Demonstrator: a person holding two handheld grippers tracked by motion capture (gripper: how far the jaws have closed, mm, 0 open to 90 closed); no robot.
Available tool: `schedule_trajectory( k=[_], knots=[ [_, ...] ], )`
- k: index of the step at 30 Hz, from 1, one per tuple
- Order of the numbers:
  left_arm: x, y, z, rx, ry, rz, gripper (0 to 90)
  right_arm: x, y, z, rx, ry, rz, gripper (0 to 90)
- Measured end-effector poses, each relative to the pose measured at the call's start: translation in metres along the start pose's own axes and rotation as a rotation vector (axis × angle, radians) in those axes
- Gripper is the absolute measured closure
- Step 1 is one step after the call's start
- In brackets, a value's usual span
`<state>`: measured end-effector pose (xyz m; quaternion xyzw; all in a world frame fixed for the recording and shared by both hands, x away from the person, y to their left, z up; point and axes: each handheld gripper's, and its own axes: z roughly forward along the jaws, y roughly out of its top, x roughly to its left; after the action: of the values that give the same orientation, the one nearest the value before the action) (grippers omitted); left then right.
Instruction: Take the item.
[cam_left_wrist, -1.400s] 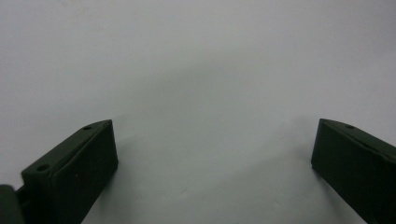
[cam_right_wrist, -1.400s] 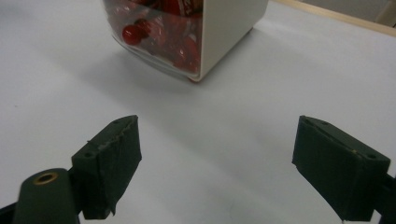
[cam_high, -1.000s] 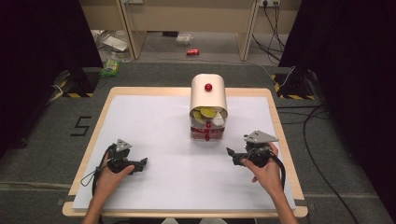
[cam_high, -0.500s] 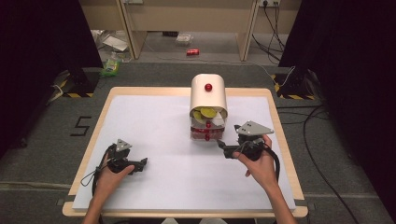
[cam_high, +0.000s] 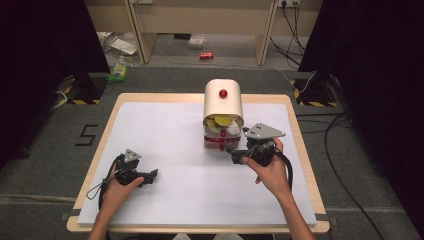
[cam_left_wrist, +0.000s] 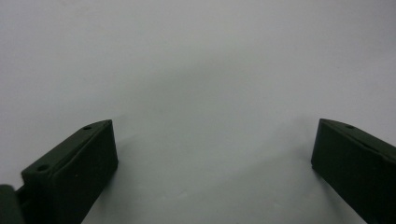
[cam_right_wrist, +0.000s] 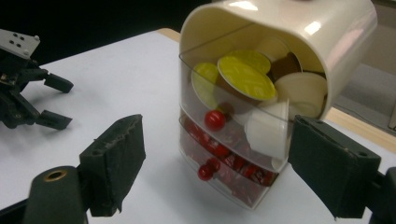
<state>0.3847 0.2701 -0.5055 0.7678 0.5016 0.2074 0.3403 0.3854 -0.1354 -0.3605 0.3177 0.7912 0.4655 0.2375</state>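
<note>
Looking from the high view, I see my right gripper (cam_high: 235, 153) has moved forward in the last second and is now just beside the cream dome-topped plastic capsule box with clear drawers (cam_high: 222, 117), so I judge a drawer pull comes next. My left gripper (cam_high: 150, 175) rests spread on the white table sheet (cam_high: 165, 195), and the left gripper view shows its jaws wide and empty. In the right gripper view the jaws stand wide apart, holding nothing, framing the red round drawer knobs (cam_right_wrist: 214, 120).

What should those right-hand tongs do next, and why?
Probably ease forward and close on a red drawer knob. The right tongs are open and face the capsule container, whose clear drawers are shut; the left tongs rest apart.
</note>
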Motion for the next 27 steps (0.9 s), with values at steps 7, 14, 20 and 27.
schedule_trajectory(
  k=[7, 14, 20, 27],
  knots=[
    [0.0, 0.0, 0.0, -0.001, -0.001, -0.002, 0.0, 0.005, 0.011, 0.015, 0.001, 0.015, -0.015, 20.4],
    [0.0, 0.0, 0.0, 0.0, -0.001, 0.0, 0.0, 0.004, 0.019, 0.032, 0.016, 0.011, -0.032, 21.0],
    [0.0, 0.0, 0.0, -0.001, -0.001, -0.002, 0.0, -0.003, 0.021, 0.047, 0.034, -0.008, -0.02, 21.7],
    [0.0, 0.0, 0.0, 0.0, -0.001, 0.0, 0.0, -0.007, 0.019, 0.058, 0.065, -0.007, -0.016, 22.7]
  ],
)
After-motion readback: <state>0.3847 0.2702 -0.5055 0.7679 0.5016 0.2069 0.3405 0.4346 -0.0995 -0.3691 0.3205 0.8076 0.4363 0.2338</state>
